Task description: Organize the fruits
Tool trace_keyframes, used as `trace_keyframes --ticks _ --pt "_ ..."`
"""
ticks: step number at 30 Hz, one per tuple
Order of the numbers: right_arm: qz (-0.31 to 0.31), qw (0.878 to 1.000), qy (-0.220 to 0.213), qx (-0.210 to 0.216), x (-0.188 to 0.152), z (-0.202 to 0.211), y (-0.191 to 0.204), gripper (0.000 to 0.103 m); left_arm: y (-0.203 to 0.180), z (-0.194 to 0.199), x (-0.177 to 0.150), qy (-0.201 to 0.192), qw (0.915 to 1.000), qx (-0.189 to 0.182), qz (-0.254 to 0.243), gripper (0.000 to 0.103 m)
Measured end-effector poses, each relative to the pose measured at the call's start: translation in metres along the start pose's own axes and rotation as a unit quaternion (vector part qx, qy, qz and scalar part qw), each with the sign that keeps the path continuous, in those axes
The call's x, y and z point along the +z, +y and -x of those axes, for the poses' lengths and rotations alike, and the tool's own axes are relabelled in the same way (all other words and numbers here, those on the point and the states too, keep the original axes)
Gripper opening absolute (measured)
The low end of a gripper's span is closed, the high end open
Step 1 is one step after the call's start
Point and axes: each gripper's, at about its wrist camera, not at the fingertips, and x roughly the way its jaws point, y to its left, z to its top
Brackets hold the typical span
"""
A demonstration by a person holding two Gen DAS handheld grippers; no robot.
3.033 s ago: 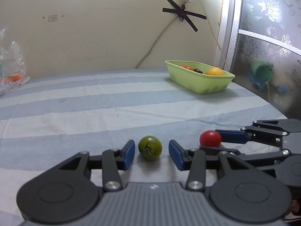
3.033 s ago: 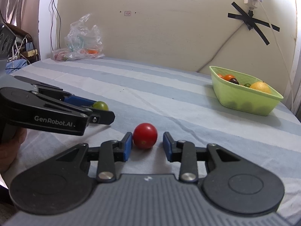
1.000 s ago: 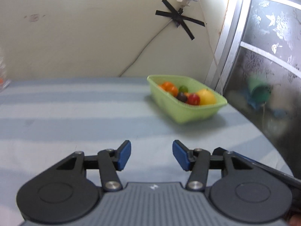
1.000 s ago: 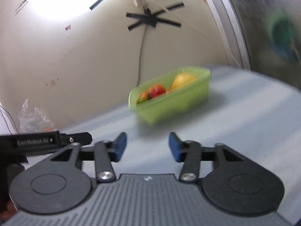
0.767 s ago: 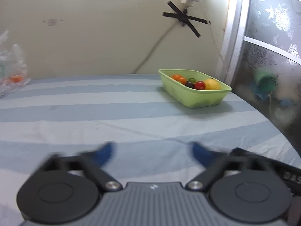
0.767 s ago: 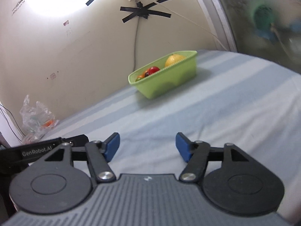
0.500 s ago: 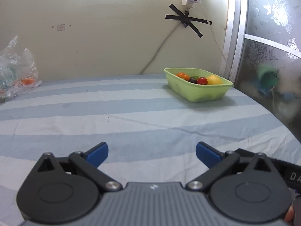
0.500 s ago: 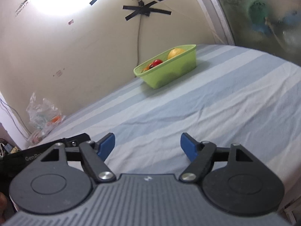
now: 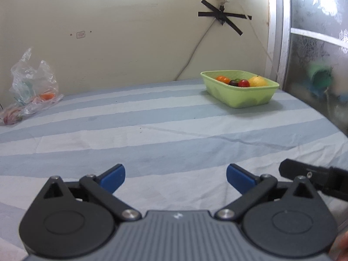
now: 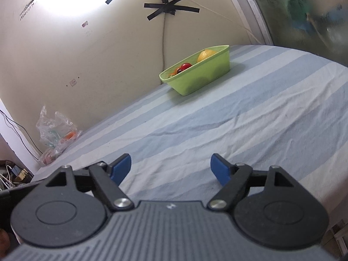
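Observation:
A light green basket (image 9: 258, 99) stands at the far right of the striped cloth, near the wall. It holds a red tomato (image 9: 243, 83), an orange fruit (image 9: 223, 79), a dark fruit (image 9: 233, 82) and a yellow fruit (image 9: 257, 81). It also shows in the right wrist view (image 10: 202, 80) with the red tomato (image 10: 186, 66). My left gripper (image 9: 175, 177) is open and empty over the near cloth. My right gripper (image 10: 171, 168) is open and empty, tilted, well back from the basket.
A clear plastic bag (image 9: 32, 91) with orange items lies at the far left by the wall. The blue-and-white striped cloth (image 9: 152, 134) covers the table. A frosted glass door (image 9: 317, 50) stands on the right. Part of the right gripper's body (image 9: 313, 175) shows at the left view's right edge.
Both grippers went from holding tomatoes on the cloth to the basket and back. The red tomato now lies in the basket. Both jaws have opened wide and pulled back from the basket.

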Motion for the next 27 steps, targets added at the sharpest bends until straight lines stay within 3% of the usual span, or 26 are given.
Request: trace_keyframes --ticks 13,27 --pt "-0.006 1.000 0.011 0.002 0.003 -0.008 -0.008 0.083 -0.001 -0.004 -0.004 0.002 0.9999 0.014 -0.002 0.103" --pt "0.005 1.000 -0.005 -0.015 0.002 -0.012 -0.003 0.085 -0.006 -0.011 -0.006 0.038 0.9990 0.017 -0.014 0.103"
